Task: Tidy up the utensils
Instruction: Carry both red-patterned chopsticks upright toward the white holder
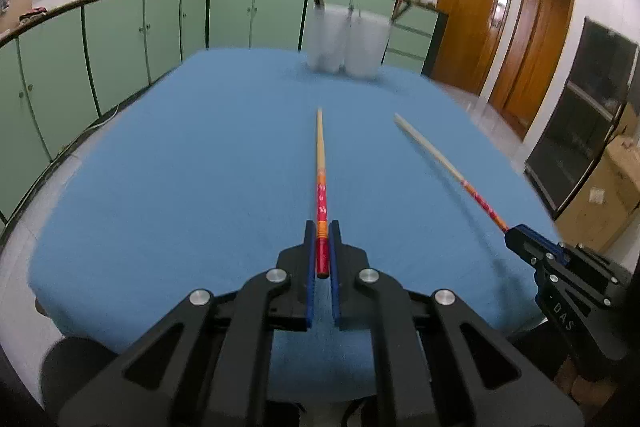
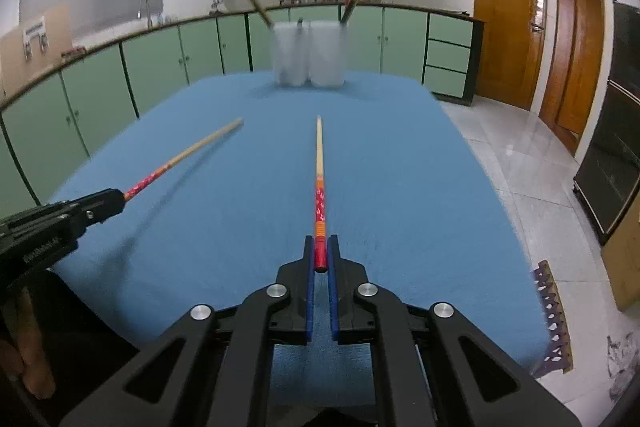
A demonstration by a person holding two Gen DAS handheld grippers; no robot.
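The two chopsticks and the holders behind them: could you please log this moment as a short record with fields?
left gripper: shut on left chopstick, gripped at its red end
right gripper: shut on right chopstick, gripped at its red end
chopstick tips: pointing toward the holders, off the cloth
holders: two translucent cups side by side at the far edge, utensils already standing in them
surface: blue cloth on the table

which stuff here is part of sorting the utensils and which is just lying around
Job:
left gripper holding one chopstick
right gripper holding the other chopstick
two white holder cups

Just there:
blue tablecloth
green cabinets
wooden doors
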